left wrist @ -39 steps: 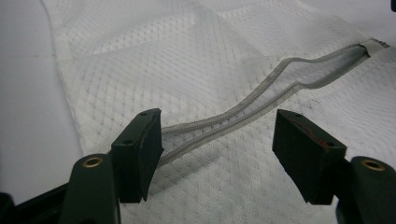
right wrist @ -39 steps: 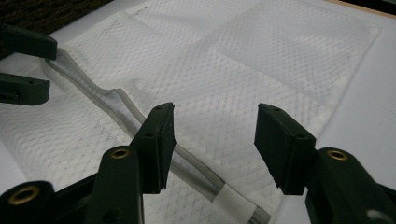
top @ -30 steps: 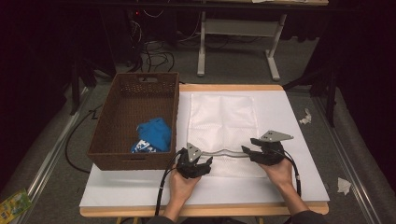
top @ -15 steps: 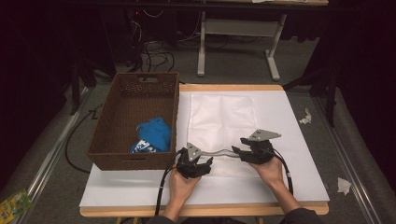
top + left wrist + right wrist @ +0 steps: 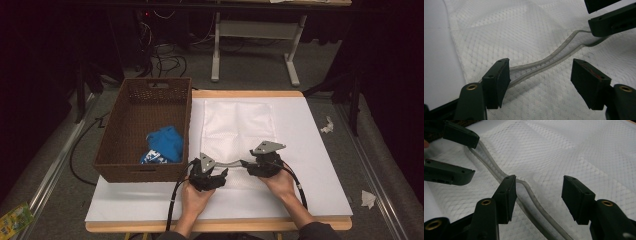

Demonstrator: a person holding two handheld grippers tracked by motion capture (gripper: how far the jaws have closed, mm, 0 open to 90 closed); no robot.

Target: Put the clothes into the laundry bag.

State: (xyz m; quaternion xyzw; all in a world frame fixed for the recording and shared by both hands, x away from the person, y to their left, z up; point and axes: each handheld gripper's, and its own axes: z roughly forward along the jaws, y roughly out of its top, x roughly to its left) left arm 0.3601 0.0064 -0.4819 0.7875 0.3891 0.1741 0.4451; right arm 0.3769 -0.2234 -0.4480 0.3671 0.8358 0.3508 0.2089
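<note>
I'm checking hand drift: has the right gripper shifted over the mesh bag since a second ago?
Yes. The right gripper has slid left along the white mesh bag, toward the left gripper and the wicker basket.

Both forearms entered over the table's near edge. The left gripper [image 5: 212, 176] and the right gripper [image 5: 256, 165] sat close together just inside it, tips facing. Both sets of jaws stood apart; the right pair had just been opening.

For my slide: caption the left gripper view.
Open left tool straddling the grey zipper edge of a white mesh laundry bag.
</note>
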